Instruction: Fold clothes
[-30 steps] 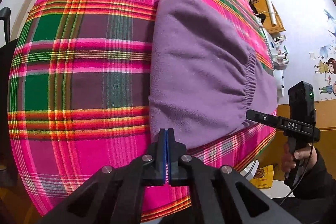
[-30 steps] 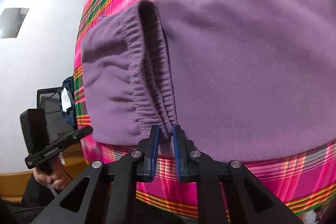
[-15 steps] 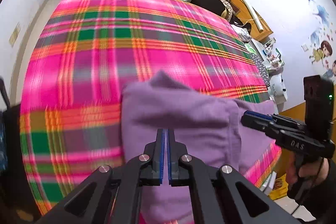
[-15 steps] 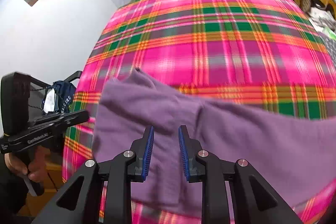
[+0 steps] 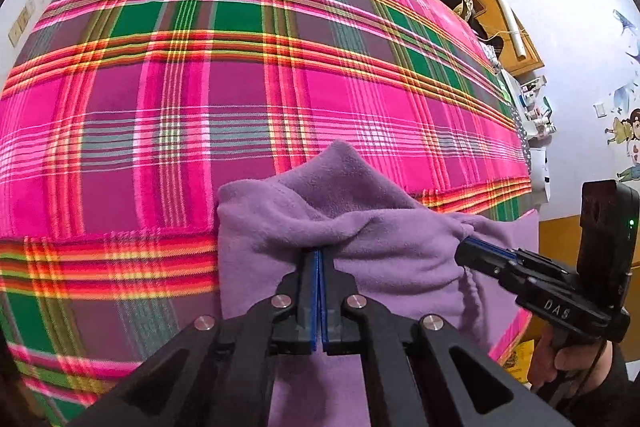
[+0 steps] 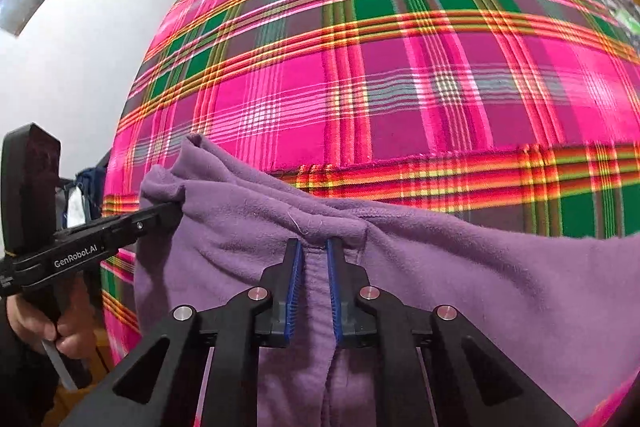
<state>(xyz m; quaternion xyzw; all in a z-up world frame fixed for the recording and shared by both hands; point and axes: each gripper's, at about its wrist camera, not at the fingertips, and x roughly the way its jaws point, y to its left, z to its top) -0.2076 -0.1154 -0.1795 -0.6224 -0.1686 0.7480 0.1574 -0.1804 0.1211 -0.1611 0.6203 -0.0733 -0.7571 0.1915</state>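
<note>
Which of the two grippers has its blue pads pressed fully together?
The left gripper: pads meet on the purple garment. The right gripper shows a fabric-filled gap.

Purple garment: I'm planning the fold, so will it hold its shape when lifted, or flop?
Likely floppy: the purple garment bunches and sags between the left tool and the right tool. The fleecy look suggests it won't slip. It probably drags softly over the plaid cover.

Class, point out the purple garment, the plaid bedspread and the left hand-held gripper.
purple garment (image 5: 380, 239): left wrist view, bunched fleece.
plaid bedspread (image 6: 400, 67): right wrist view, bare pink square.
left hand-held gripper (image 5: 319, 259): left wrist view, between fingertips.
</note>
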